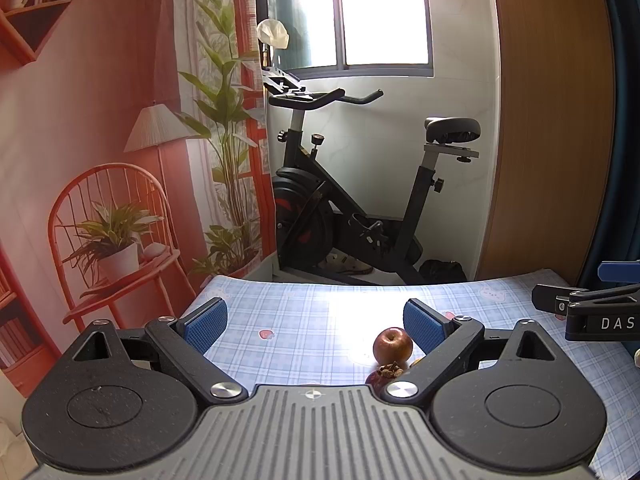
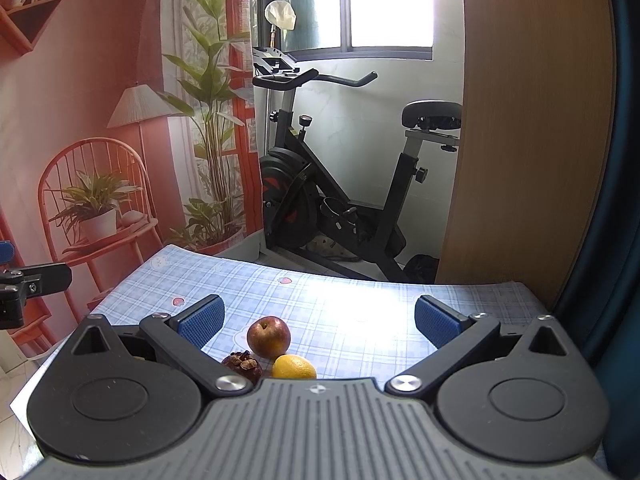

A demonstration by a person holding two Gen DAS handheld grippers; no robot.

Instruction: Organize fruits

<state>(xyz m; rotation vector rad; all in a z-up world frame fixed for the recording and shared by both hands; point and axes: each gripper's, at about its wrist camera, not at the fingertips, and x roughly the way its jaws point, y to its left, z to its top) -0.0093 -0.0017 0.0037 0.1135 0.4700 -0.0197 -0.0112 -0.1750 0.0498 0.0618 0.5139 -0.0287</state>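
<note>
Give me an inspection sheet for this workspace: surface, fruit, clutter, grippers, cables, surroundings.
Surface: table under a blue checked cloth, glare at the middle.
Job's things: apple, orange and a dark mangosteen grouped close together on the cloth.
Clutter: nothing seen.
Grippers: left gripper open, empty; right gripper open, empty; both above the fruit, touching none.
Cables: nothing seen.
Surroundings: exercise bike by the window, printed backdrop on the left, wooden panel on the right.
</note>
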